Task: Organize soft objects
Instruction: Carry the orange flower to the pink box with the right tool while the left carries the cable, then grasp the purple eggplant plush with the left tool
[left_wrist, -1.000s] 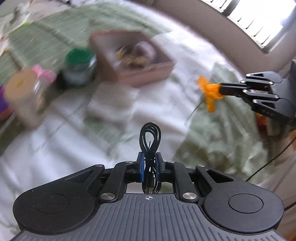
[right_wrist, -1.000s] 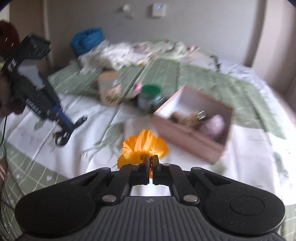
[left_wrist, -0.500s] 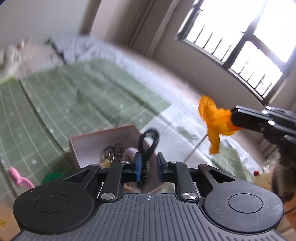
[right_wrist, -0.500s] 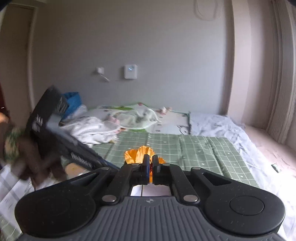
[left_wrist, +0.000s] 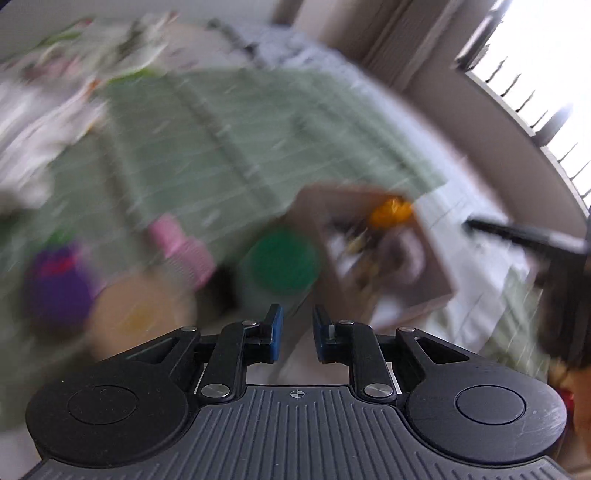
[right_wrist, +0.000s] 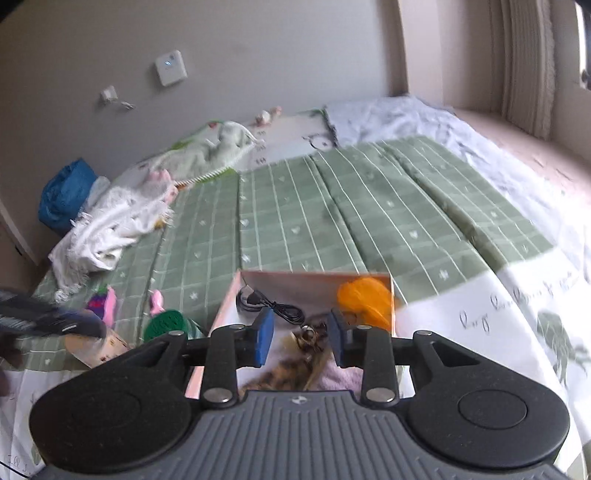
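A pink cardboard box (right_wrist: 306, 282) stands on the bed. In it lie the orange fabric flower (right_wrist: 364, 297) at the far right corner, the coiled black cable (right_wrist: 266, 304) at the far left, a brown patterned item (right_wrist: 295, 360) and a pink cloth (right_wrist: 343, 376). My right gripper (right_wrist: 300, 338) is open and empty just above the box's near side. My left gripper (left_wrist: 294, 334) is open and empty, left of the box (left_wrist: 436, 280); this view is blurred. The flower (left_wrist: 391, 214) also shows there.
A green-lidded jar (right_wrist: 166, 321), a tan-lidded canister (right_wrist: 96, 343), pink items (right_wrist: 157, 301) and a purple toy (right_wrist: 98, 304) sit left of the box on the green checked sheet (right_wrist: 369, 206). White towels (right_wrist: 110, 225) and a blue bag (right_wrist: 64, 192) lie at the far left.
Both grippers have opened. The cable has left my left gripper and the flower my right; both now lie in the box. The left gripper swings fast, blurring its view.
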